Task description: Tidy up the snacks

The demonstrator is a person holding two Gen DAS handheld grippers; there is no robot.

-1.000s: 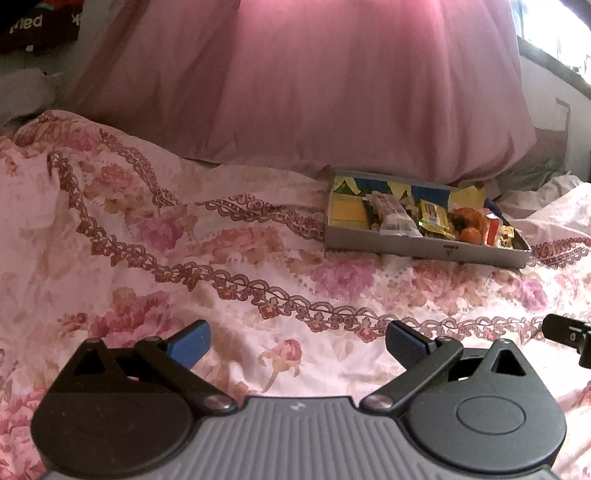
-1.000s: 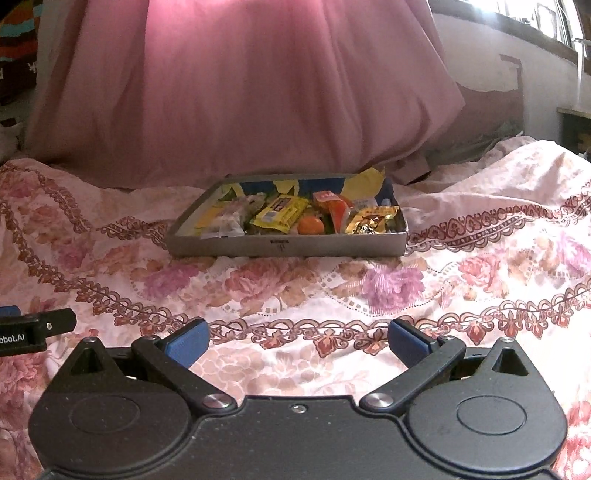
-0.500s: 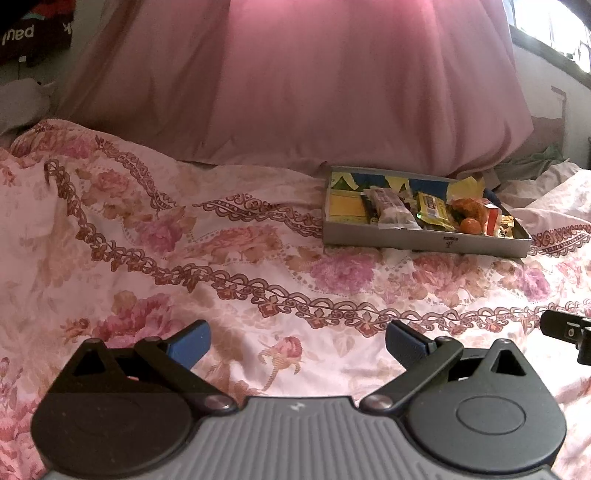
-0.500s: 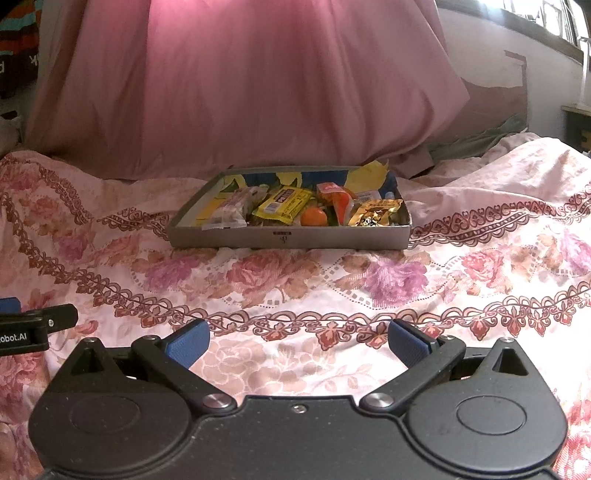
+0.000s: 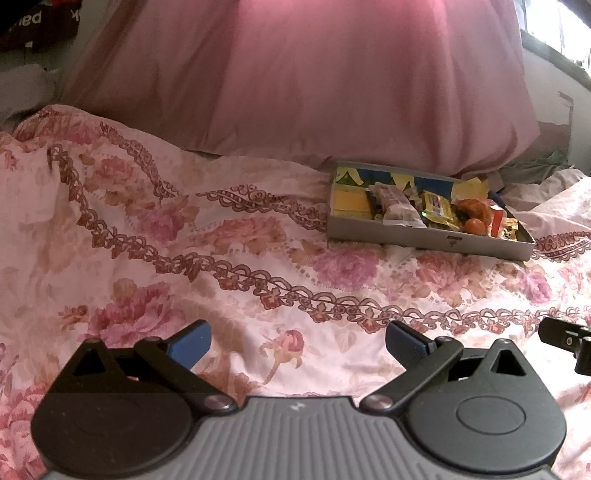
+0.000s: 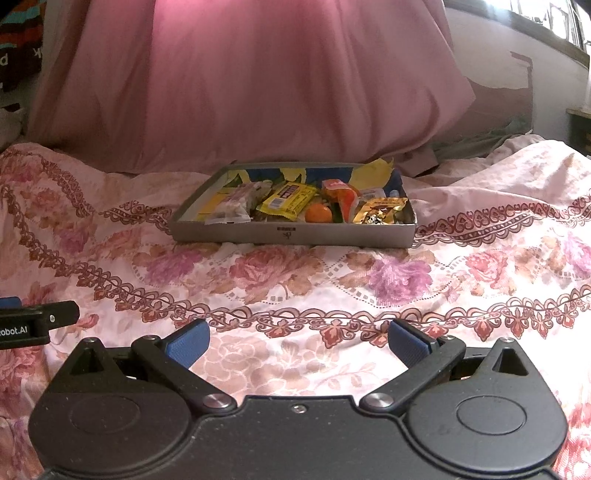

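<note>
A shallow grey box (image 6: pixel 291 233) (image 5: pixel 428 239) rests on the floral bedspread, full of snacks: a yellow wrapped bar (image 6: pixel 289 197), a clear packet (image 6: pixel 231 206), a small orange fruit (image 6: pixel 318 213), a gold foil pack (image 6: pixel 382 208) and a red pack (image 6: pixel 341 194). My right gripper (image 6: pixel 298 341) is open and empty, well short of the box and facing it. Left of the box and nearer the camera, my left gripper (image 5: pixel 297 341) is also open with nothing between its blue pads.
A large pink pillow or duvet (image 6: pixel 251 81) rises right behind the box. The pink floral bedspread (image 5: pixel 184 258) stretches wide to the left. A wall and window ledge (image 6: pixel 535 33) stand at the far right. Part of the other gripper (image 6: pixel 33 323) shows at the left edge.
Both views have tilted and drawn back slightly, so the box sits a little lower and farther off. Both grippers stayed open; the snacks did not move.
</note>
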